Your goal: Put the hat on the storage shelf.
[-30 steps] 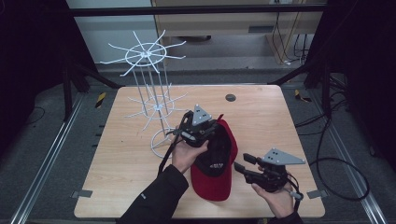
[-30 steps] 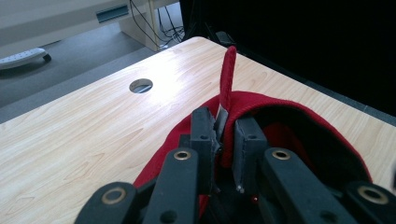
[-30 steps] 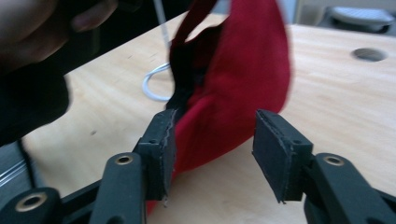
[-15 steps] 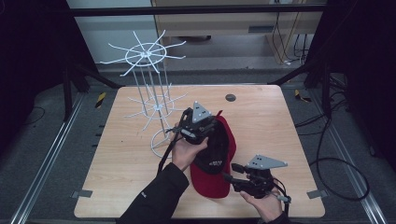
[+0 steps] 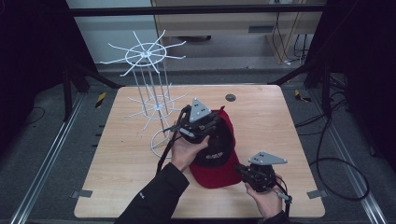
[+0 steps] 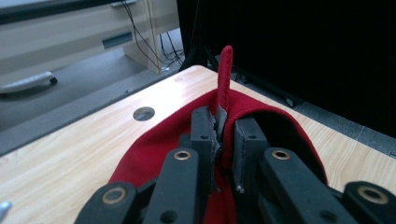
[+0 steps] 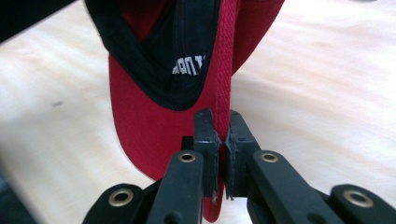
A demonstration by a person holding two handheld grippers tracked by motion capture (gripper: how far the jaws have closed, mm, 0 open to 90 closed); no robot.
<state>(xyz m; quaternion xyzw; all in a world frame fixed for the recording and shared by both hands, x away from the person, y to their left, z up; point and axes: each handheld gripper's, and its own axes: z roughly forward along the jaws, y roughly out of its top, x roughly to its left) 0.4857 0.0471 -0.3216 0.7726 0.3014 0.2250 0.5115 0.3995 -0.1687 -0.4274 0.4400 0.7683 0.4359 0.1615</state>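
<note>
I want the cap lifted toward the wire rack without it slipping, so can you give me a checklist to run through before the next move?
1. Left hand-held gripper clamped on the cap's rear edge: ok, the fabric sits pinched between its pads.
2. Right hand-held gripper clamped on the brim edge: ok, its jaws have just been closing and now pinch the brim.
3. Red cap held at two opposite ends: ok.
4. Wire rack upright, with its hooks free: ok.
5. Tabletop between cap and rack free of obstacles: ok.
6. Grip firm enough for the lift: cannot tell.
</note>
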